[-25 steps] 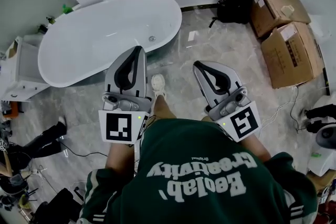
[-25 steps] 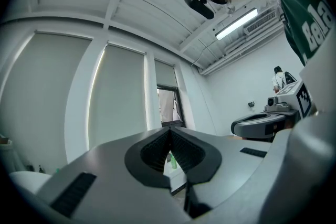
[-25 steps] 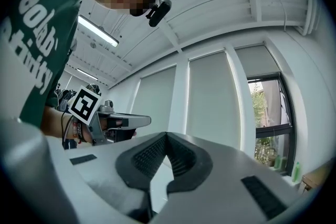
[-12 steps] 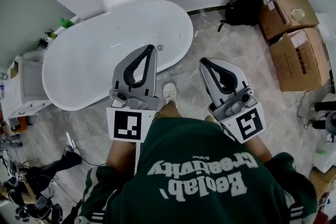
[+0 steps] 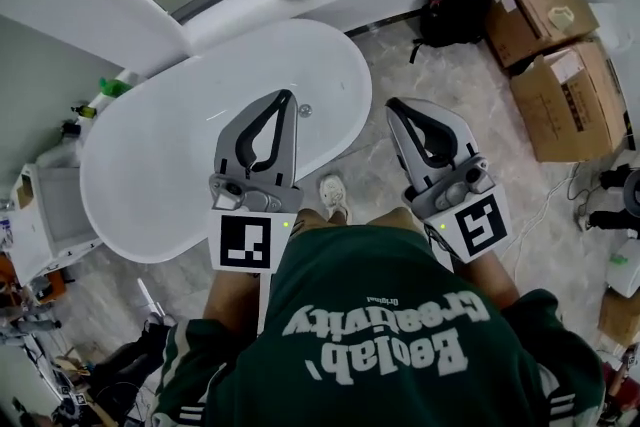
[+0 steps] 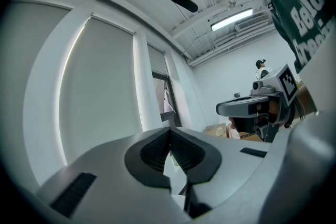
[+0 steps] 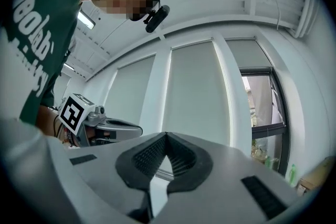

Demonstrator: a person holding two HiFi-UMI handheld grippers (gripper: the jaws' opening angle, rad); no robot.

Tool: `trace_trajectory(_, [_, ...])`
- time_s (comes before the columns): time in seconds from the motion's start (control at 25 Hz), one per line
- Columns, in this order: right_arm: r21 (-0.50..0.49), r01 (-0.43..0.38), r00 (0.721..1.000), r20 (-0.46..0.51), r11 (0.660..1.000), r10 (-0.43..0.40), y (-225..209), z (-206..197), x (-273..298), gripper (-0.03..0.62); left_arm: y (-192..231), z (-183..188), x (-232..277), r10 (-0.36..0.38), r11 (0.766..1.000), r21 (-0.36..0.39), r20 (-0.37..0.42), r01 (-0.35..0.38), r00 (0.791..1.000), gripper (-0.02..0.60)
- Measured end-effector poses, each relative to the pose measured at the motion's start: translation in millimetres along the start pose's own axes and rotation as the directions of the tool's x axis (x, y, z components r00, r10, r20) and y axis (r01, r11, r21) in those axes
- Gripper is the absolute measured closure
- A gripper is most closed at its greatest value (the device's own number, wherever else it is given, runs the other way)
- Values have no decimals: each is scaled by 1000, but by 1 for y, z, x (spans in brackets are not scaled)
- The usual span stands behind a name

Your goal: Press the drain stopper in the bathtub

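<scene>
Nearer now the one bathtub and one drain stopper: left tool, right tool, both shut empty

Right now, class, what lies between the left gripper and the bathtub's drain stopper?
Head view: only bare white bathtub surface shows between the left gripper and the drain stopper.

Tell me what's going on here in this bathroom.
A person in a green sweatshirt stands beside a white bathtub with a hand-held gripper in each hand. Both the left hand-held gripper and the right hand-held gripper are shut and empty, held about level. The drain stopper in the tub is untouched.
</scene>
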State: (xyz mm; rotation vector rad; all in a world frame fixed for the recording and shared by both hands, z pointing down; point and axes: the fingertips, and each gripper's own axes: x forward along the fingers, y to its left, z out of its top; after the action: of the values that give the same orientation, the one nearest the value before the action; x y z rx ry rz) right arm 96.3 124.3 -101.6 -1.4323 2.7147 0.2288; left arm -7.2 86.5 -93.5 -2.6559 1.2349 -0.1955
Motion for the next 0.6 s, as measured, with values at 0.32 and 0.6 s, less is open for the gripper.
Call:
trace_trajectory(0.32, [-38,28,998,-47,999,-30,-18,-18,34,583,36,-19,35,15,998,-56,-7,-15,1000,574])
trace_trajectory(0.6, [-11,-12,996,-85,1000,11,-33,-41,47,583,28,-38,62,-3,1000,-19,-35,2,999,574])
